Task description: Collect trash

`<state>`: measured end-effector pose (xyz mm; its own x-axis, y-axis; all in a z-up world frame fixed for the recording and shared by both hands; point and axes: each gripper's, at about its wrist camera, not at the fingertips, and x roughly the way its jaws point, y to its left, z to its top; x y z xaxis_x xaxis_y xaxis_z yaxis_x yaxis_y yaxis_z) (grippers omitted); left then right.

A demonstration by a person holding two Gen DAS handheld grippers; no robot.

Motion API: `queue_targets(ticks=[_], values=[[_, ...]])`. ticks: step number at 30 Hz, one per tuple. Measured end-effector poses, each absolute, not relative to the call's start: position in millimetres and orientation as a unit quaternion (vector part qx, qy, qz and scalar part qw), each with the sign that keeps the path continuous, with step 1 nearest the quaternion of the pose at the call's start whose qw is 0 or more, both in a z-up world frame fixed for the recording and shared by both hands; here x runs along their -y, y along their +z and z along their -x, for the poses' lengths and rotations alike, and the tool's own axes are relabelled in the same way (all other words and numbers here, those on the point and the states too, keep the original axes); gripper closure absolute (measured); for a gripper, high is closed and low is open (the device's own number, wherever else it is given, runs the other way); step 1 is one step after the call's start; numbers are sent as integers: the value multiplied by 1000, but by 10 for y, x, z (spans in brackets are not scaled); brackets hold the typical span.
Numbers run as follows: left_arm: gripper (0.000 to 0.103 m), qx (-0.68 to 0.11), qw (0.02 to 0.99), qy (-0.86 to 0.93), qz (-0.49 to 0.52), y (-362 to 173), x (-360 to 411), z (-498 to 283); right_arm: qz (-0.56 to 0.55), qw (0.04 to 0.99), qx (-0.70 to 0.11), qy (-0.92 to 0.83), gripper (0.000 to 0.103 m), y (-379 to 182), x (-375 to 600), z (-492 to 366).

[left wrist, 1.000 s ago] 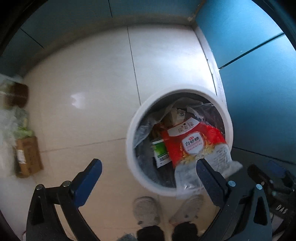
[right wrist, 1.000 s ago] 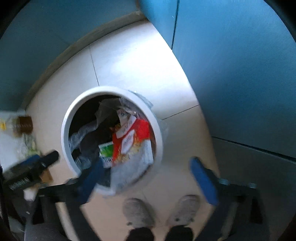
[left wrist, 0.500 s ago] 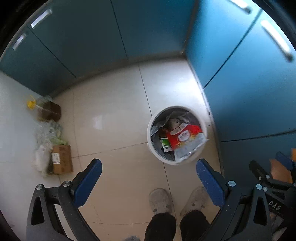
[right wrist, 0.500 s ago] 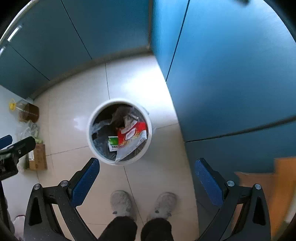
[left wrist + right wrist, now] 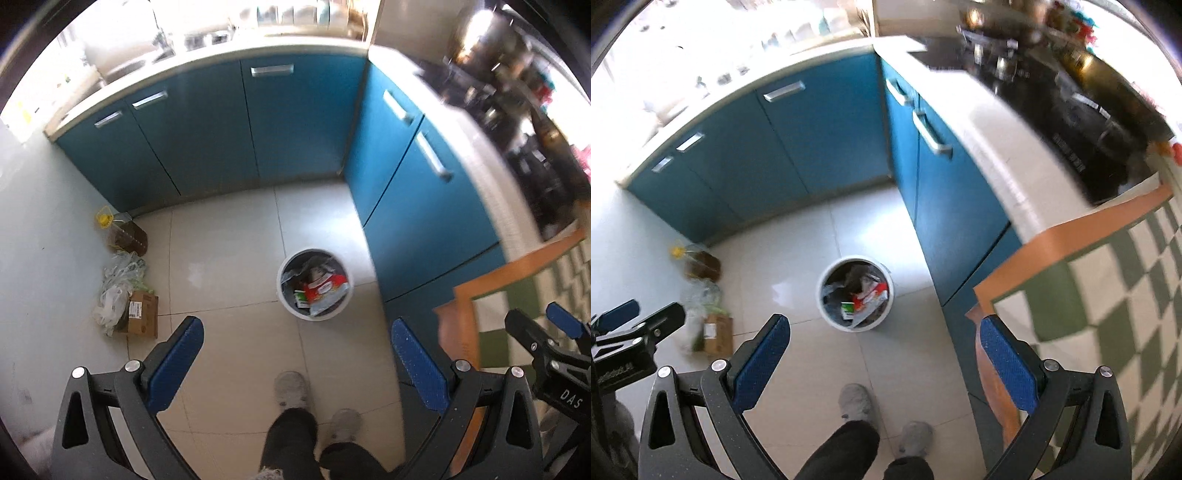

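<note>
- A brown cardboard box (image 5: 142, 318) is lying on the pale tiled floor (image 5: 229, 258) by the wall.
- The left gripper (image 5: 297, 363), blue-padded, is hanging spread wide, gripping nothing.
- A round white trash bin (image 5: 314, 283) is standing near the blue cabinets (image 5: 295, 122), holding a red-and-white packet (image 5: 325, 288).
- The right gripper (image 5: 882, 358) is likewise gaping apart, empty, beside a green-checked table (image 5: 1108, 295).

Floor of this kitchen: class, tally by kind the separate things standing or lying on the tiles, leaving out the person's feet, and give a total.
White trash bin, with wrappers inside: 1
Oil jug with yellow cap: 1
Cardboard box: 1
Heap of plastic bags: 1
Total: 4
</note>
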<state>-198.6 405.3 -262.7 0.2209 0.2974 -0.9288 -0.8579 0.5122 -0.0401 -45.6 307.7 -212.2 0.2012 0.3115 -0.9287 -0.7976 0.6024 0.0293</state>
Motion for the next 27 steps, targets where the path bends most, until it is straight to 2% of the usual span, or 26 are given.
queue_targets(ticks=[6, 12, 20, 27], values=[[0, -437, 747, 393, 310, -1937, -3518, 2192, 222, 719, -487, 443, 0, -1205, -2519, 628], [0, -390, 765, 398, 322, -1422, -3069, 2423, 210, 699, -472, 494, 0, -652, -2147, 811], [0, -371, 770, 399, 332, -1147, -2764, 2642, 211, 686, -465, 518, 0, -321, -1901, 1010], [0, -366, 774, 393, 335, -1061, -2614, 2801, 206, 676, -471, 528, 0, -260, -1824, 1174]])
